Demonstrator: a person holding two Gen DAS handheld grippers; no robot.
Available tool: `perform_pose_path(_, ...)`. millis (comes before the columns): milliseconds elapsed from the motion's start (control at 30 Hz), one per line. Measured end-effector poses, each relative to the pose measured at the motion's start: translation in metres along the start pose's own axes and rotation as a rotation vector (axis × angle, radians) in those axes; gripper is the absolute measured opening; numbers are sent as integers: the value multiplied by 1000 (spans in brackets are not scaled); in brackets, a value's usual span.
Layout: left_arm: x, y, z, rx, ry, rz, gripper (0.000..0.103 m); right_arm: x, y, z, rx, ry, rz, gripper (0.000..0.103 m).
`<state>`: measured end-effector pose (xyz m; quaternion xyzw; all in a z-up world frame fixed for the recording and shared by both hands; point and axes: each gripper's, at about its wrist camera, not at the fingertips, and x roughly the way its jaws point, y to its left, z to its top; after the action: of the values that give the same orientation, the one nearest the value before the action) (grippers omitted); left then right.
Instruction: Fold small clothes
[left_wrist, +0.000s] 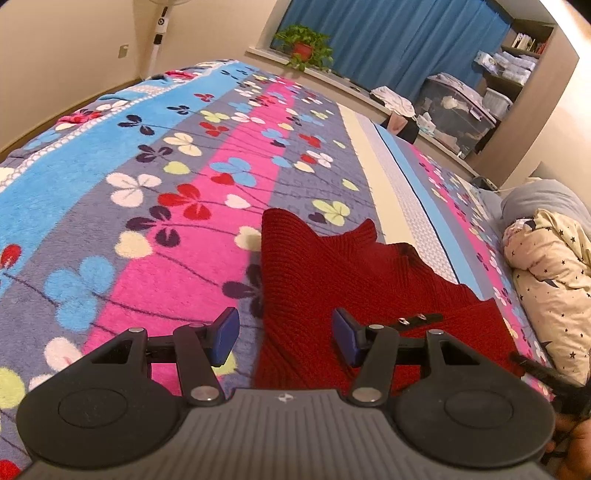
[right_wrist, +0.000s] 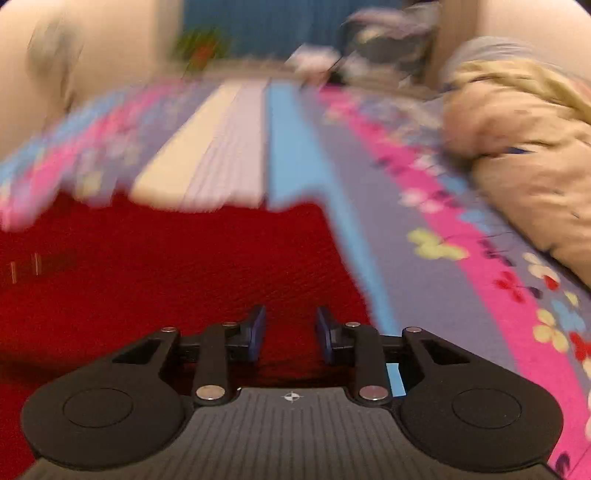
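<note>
Both grippers, left gripper (left_wrist: 285, 332) and right gripper (right_wrist: 290, 332), gape empty over red knit garment (left_wrist: 332, 269) on floral blanket (left_wrist: 147, 166); right view motion-blurred, garment's near edge hidden

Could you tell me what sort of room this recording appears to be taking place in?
Most likely a bedroom: a wide bed covered by a floral fleece blanket, a bundled star-print quilt at its side, and blue curtains over the window beyond.
</note>
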<state>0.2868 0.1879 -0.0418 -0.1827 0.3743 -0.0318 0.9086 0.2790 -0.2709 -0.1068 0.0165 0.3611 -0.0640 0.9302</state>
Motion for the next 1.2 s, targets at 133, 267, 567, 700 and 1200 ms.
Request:
perform_pose_path(133, 4, -2, -5, 15, 11, -26, 62, 10, -47, -24, 147, 104, -3, 66)
perform_pose_path(267, 4, 4, -17, 20, 16, -24, 62, -36, -62, -19, 254, 42, -33, 61)
perform_pose_path(567, -28, 0, -67, 127, 34, 16, 62, -153, -79, -80, 221, 29, 34, 65)
perform_pose_path(700, -76, -12, -96, 252, 27, 31, 62, -193, -93, -96, 304, -21, 84, 67)
perform_pose_path(1200, -212, -35, -189, 339, -3, -30, 64, -287, -128, -120, 165, -92, 123, 68)
